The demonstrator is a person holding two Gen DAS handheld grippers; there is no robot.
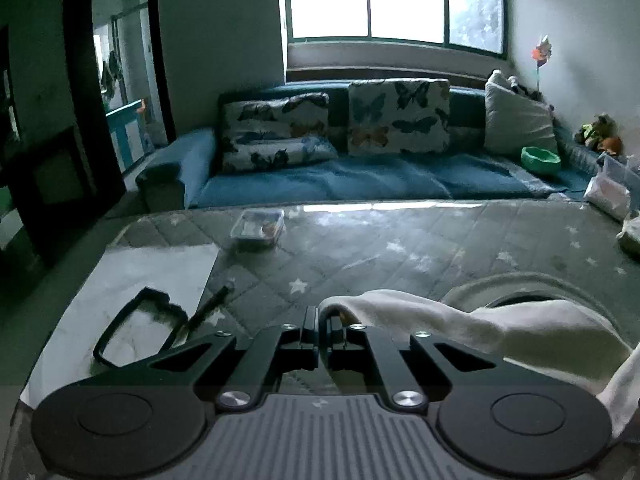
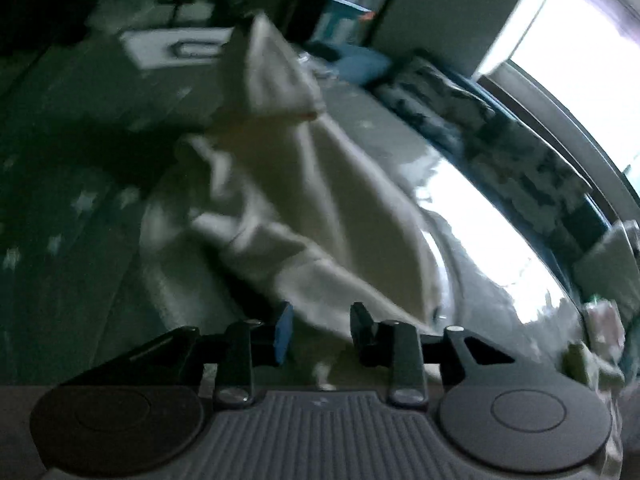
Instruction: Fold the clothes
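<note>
Left hand-held gripper (image 1: 323,322) pinches the cream garment's (image 1: 460,320) edge above the star-print counter (image 1: 360,248). Right hand-held gripper (image 2: 322,330), jaws parted, straddles cloth, apparently ungripped; view blurred. Keep the edge taut, then clamp right before folding.

right-wrist view motion-blurred, cream garment (image 1: 520,320) cut off at right edge, box (image 1: 258,226) contents unclear
</note>
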